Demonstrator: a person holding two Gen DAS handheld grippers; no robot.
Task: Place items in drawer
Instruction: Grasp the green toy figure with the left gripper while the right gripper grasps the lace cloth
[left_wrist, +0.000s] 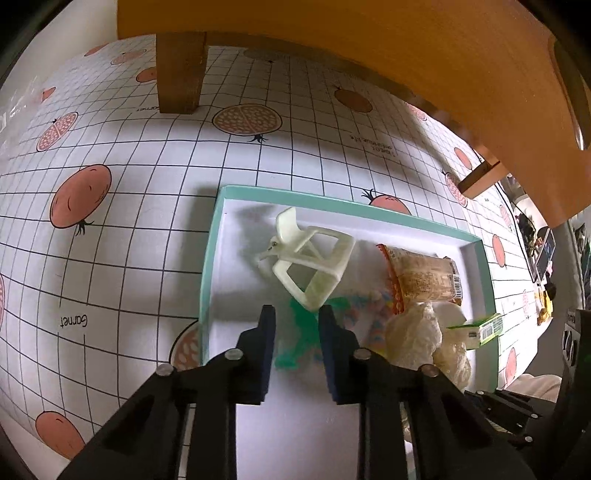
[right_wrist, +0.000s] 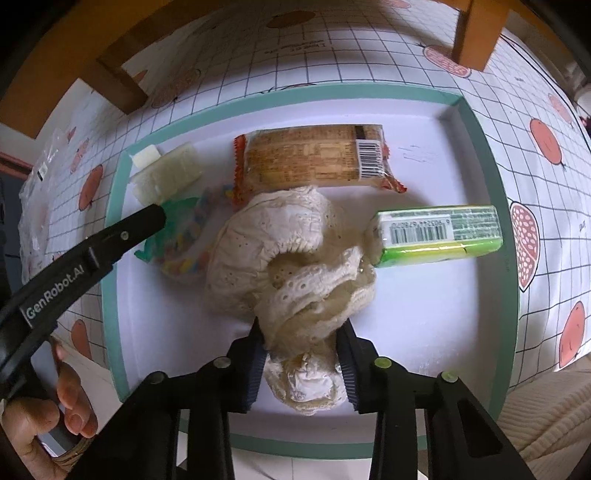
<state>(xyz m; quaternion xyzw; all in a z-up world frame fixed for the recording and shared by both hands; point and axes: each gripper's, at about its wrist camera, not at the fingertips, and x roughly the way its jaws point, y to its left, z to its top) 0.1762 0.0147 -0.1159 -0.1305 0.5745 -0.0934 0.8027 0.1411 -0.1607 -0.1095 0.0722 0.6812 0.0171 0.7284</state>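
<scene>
Two grippers work over one shallow tray with a teal rim and a white floor; all positions below are given relative to this tray. It lies on a gridded tablecloth printed with pomegranates, and a wooden table leg stands on the cloth beyond the tray's far rim.

Near the left wall lies a cream hair claw, resting on the floor close to the far left corner. Just beside it, toward the near side, sits a small clear packet with green and coloured print. The left gripper reaches in over the left rim; its jaws are drawn close together on the green end of this packet, the hair claw just beyond their tips.

At the centre lies a crumpled cream lace cloth. The right gripper points down over the near half of the tray, its jaws clamped on the cloth's near end.

Along the far side rests a wrapped snack bar, parallel to the far rim. A green box lies by the right wall, one end touching the cloth.

Bare floor remains in the near right corner and along the near rim.

A person's hand shows outside the near left corner.
</scene>
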